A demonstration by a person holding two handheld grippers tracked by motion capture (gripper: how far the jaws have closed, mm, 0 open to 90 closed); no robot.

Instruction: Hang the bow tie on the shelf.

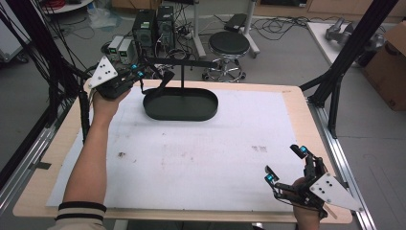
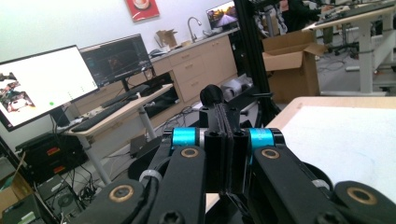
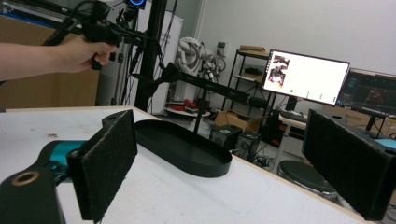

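Observation:
A black oval tray (image 1: 183, 115) lies at the far side of the table, left of centre. A thin post (image 1: 182, 76) rises behind it and carries a horizontal black bar (image 1: 184, 61). My left gripper (image 1: 138, 72) is held up at the far left corner, close to the bar's left end. Its jaws are shut, pressed flat together (image 2: 224, 122); I cannot tell whether they touch the bar. My right gripper (image 1: 286, 163) is open over the near right corner, with nothing between its pads (image 3: 219, 154). Beyond them lie the tray (image 3: 187, 164) and bar (image 3: 210, 87).
A white sheet (image 1: 201, 158) covers most of the wooden tabletop. Black frame posts (image 1: 352, 50) stand off the right edge and others off the left. A stool (image 1: 229, 44) and computer towers (image 1: 153, 26) are on the floor behind. A cardboard box (image 1: 390, 67) sits far right.

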